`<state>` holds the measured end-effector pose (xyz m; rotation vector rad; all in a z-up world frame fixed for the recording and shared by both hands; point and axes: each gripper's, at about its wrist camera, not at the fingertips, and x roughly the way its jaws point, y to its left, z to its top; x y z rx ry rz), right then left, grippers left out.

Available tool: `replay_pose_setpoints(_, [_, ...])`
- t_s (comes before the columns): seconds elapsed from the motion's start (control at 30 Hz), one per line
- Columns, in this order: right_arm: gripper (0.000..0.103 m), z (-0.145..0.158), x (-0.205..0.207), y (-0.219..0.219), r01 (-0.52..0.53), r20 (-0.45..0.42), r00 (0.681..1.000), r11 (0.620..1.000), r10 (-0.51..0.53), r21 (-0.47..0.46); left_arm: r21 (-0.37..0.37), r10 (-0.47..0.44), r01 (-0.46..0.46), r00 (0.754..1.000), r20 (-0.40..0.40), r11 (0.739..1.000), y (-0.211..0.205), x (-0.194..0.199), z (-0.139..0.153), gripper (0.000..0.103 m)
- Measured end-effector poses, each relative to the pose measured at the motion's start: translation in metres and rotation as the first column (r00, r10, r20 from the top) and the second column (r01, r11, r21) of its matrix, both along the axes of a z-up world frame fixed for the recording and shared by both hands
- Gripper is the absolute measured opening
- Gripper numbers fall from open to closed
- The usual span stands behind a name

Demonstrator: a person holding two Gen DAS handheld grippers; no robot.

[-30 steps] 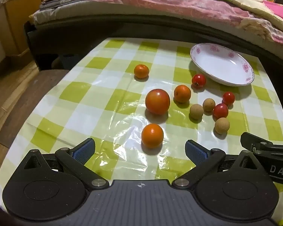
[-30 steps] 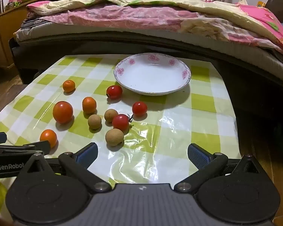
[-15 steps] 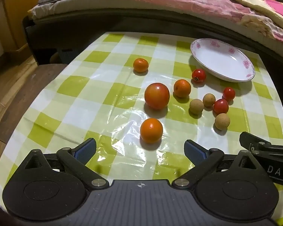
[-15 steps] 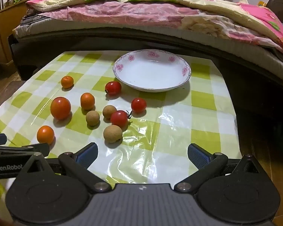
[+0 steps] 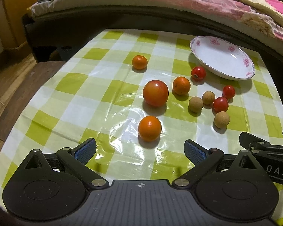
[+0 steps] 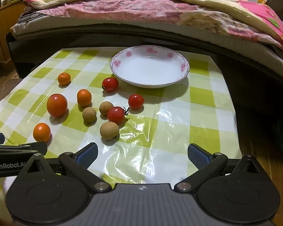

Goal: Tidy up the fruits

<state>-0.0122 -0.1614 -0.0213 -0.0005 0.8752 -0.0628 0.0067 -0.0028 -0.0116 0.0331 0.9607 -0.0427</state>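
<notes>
Fruits lie scattered on a green-checked tablecloth (image 5: 84, 101). A white flowered plate (image 6: 150, 66) stands empty at the far side, also visible as the plate (image 5: 222, 56) in the left wrist view. My left gripper (image 5: 139, 150) is open, just short of the nearest orange (image 5: 149, 128). Beyond it sit a large tomato (image 5: 155, 93), two more oranges, three cherry tomatoes and three brown longans. My right gripper (image 6: 142, 155) is open and holds nothing; the nearest longan (image 6: 109, 130) lies ahead to its left, a cherry tomato (image 6: 116, 115) behind it.
A bed with pink and yellow quilts (image 6: 160, 11) runs along the table's far side. A wooden cabinet (image 5: 13, 13) stands at the left. A dark bench (image 5: 24, 94) lies beside the table's left edge. Wooden floor shows past the right edge (image 6: 264, 146).
Both grippers have drawn back and risen a little, so the fruits and plate sit slightly farther up in each view. No fruit has moved. Both grippers stay open.
</notes>
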Motion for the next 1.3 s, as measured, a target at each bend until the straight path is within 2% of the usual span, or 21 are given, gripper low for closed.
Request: replay_pose_setpoints(1.3, [0.102, -0.0059, 0.002, 0.0021, -0.014, -0.026, 1.0, 1.0, 0.015, 0.017, -0.008, -0.03, 0.03, 0.999, -0.013, 1.0, 0.0008, 0.0003, -0.0062, 0.096])
